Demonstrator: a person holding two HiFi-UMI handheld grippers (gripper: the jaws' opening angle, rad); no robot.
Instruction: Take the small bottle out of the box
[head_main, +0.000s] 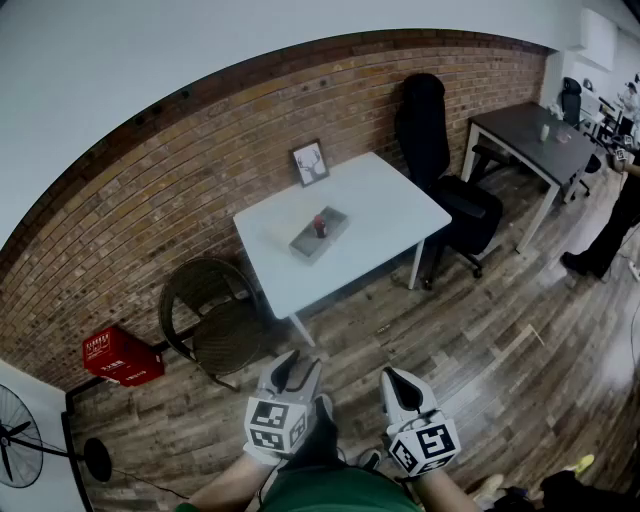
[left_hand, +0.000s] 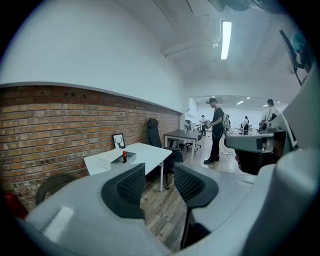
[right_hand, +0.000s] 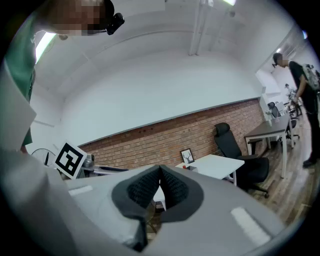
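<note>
- Well short of the tabletop (head_main: 380, 200), left gripper (head_main: 287, 365) aims at it, spread, empty; right gripper (head_main: 398, 380) alongside, pressed together.
- Mid-tabletop, small bottle (head_main: 320, 226) stands in box (head_main: 305, 245); brick wall (head_main: 150, 200) behind.

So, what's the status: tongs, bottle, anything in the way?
Left tongs open, empty; right tongs shut, empty. Small bottle upright in box on white table, well ahead. Wicker chair beside table, likely off the line.
</note>
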